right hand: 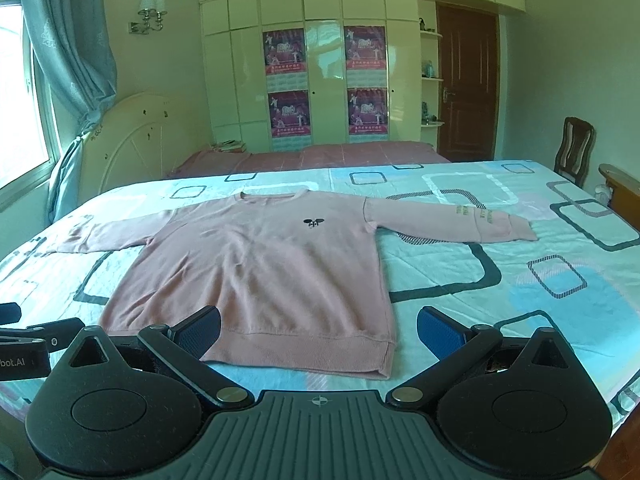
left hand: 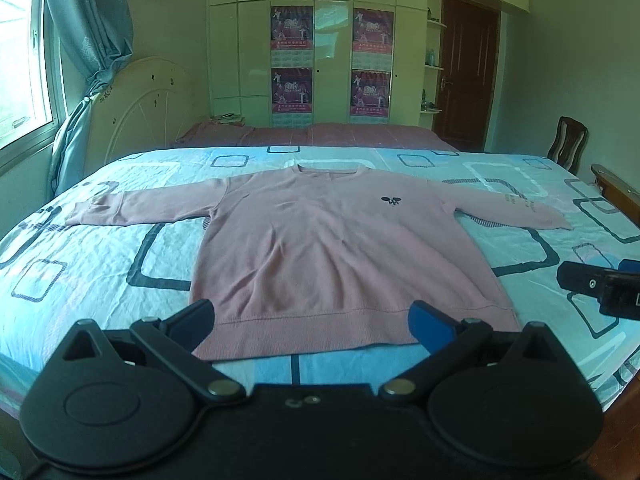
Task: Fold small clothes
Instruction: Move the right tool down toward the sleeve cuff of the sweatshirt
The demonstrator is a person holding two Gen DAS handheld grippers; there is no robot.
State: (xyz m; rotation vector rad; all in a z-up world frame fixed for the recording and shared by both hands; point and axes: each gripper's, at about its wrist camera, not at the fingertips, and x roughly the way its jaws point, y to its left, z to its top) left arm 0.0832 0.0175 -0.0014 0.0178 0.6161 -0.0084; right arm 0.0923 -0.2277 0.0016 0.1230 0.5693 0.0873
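A pink long-sleeved sweatshirt (left hand: 320, 248) lies flat, front up, on the bed, sleeves spread to both sides, collar at the far end. It also shows in the right wrist view (right hand: 256, 272). My left gripper (left hand: 312, 320) is open and empty, held above the hem at the near edge. My right gripper (right hand: 320, 334) is open and empty, above the hem's right corner. The right gripper shows in the left wrist view (left hand: 600, 288) at the right. The left gripper shows in the right wrist view (right hand: 24, 344) at the left edge.
The bed has a light blue sheet (left hand: 100, 264) with square patterns. A second bed with a red cover (left hand: 320, 136) lies behind it. A wardrobe (left hand: 320, 40) and a brown door (left hand: 468, 72) stand at the back. A wooden chair (right hand: 576, 152) stands at the right.
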